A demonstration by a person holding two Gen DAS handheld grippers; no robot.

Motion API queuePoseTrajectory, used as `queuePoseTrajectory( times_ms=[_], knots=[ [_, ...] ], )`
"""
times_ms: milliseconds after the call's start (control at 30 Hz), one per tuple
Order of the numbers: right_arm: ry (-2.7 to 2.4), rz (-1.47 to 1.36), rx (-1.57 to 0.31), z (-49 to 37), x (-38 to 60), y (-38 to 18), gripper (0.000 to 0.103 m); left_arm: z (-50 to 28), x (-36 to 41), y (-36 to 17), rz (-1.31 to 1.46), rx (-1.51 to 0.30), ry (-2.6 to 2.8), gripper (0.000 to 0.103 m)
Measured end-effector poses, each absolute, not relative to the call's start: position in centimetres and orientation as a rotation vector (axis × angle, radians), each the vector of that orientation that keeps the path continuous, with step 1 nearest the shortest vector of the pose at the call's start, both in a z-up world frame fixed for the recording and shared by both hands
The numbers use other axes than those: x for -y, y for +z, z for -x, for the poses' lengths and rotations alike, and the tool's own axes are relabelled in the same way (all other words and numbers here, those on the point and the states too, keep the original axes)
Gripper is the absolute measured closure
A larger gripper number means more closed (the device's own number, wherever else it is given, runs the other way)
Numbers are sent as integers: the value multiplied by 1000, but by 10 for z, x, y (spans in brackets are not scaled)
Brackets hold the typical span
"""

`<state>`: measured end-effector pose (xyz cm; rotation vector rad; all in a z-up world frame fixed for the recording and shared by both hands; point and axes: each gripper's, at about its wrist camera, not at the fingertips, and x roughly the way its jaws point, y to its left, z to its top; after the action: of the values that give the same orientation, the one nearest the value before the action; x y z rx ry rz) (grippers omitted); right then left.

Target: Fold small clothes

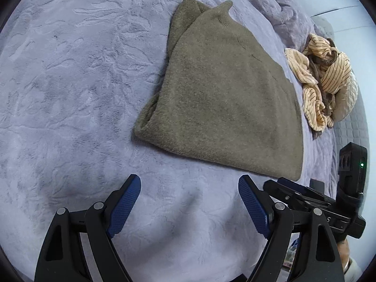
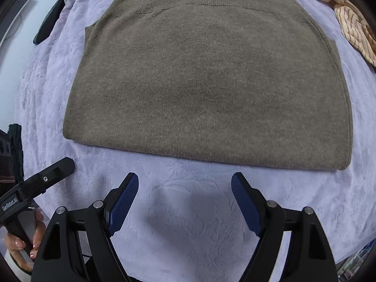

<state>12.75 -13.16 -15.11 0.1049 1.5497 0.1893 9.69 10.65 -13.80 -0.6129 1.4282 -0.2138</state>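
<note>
Lavender plush blanket is being used as the surface. At the centre of the right wrist view, a folded olive-brown sweater is lying flat on it. A crumpled striped garment is lying at the right edge of the left wrist view, just beside the sweater. Both the left hand-held gripper and the right hand-held gripper are being held wide apart and empty above bare blanket, near the sweater's lower edge.

striped cloth cut by right-wrist frame edge; dark object at blanket's side unidentifiable
</note>
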Motion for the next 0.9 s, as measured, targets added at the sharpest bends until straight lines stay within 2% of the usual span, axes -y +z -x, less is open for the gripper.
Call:
queuePoseTrajectory(
  times_ms=[267, 467, 633, 900],
  knots=[
    [139, -53, -1491, -154, 134, -160, 19, -119, -82, -156, 691, -1412, -250, 17],
    [108, -56, -1560, -163, 140, -194, 19, -127, -80, -171, 752, -1408, -252, 17],
    [128, -67, -1558, -165, 140, -200, 12, -132, -82, -180, 830, -1384, -253, 17],
    [158, -104, -1538, -155, 149, -206, 10, -137, -86, -183, 911, -1323, -262, 17]
  ],
)
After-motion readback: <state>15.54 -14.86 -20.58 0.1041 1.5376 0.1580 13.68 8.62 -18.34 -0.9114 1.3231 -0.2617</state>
